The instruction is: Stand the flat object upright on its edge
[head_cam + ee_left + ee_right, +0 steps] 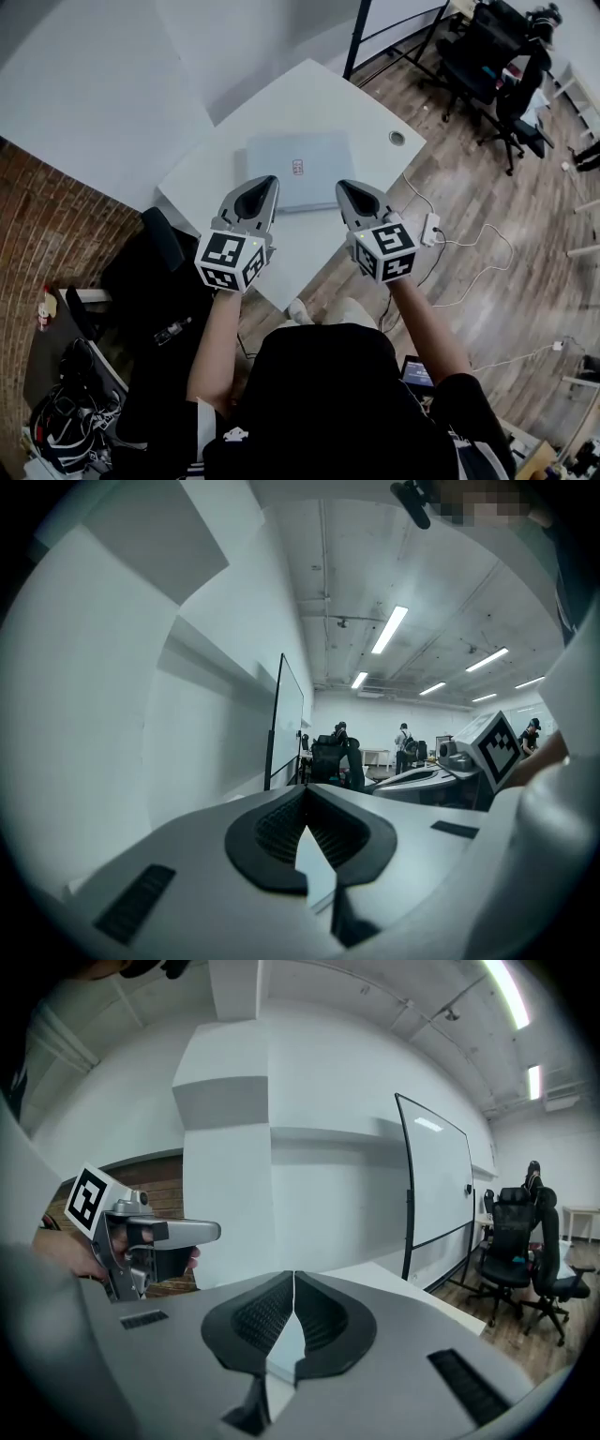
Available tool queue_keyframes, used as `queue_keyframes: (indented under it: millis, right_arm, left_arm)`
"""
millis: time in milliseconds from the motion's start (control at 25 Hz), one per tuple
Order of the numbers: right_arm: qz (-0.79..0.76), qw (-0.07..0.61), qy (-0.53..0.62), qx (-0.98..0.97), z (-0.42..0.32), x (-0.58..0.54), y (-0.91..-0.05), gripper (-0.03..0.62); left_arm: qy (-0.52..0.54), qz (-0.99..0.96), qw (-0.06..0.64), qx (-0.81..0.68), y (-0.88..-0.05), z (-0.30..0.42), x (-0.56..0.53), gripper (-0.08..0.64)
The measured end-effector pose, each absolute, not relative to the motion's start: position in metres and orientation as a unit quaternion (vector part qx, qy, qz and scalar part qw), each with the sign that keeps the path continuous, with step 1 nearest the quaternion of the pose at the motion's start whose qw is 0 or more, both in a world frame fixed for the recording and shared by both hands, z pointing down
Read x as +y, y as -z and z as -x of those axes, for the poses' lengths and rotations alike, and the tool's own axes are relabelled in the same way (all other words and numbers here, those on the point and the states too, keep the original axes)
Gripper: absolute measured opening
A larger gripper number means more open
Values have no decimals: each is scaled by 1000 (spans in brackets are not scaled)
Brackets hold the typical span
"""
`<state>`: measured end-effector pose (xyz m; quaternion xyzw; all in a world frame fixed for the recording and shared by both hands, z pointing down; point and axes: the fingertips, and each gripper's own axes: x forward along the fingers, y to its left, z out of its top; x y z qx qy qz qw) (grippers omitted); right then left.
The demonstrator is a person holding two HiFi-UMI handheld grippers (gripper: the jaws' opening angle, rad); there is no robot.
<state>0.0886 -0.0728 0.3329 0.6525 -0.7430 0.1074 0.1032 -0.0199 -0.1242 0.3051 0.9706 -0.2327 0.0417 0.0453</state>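
Note:
A flat pale grey laptop-like slab (305, 167) with a small red mark lies flat on the white table (319, 98). My left gripper (265, 181) hovers over the slab's near left corner, its jaws shut with nothing between them. Over the near right corner my right gripper (342, 187) is likewise shut and empty. In the left gripper view my left gripper (305, 794) points level across the room, with the right gripper's body (469, 766) beside it. The right gripper view shows my right gripper (293, 1279) and the left gripper's body (131, 1241) at the left; the slab is hidden there.
The table has a round cable hole (397, 138) near its right edge. A white power strip (430, 226) and cables lie on the wood floor. Black office chairs (487, 56) stand at the far right, a whiteboard (436, 1185) and white wall behind. Clutter (75, 394) sits by the brick wall.

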Motion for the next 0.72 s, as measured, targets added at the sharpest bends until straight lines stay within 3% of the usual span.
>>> queue_keyframes:
  millis: [720]
  right_arm:
    - [-636,129,-188,-737,-143,-103,-419,41]
  left_arm:
    - [-125,-955,115,-244,-422,-29,-173,8]
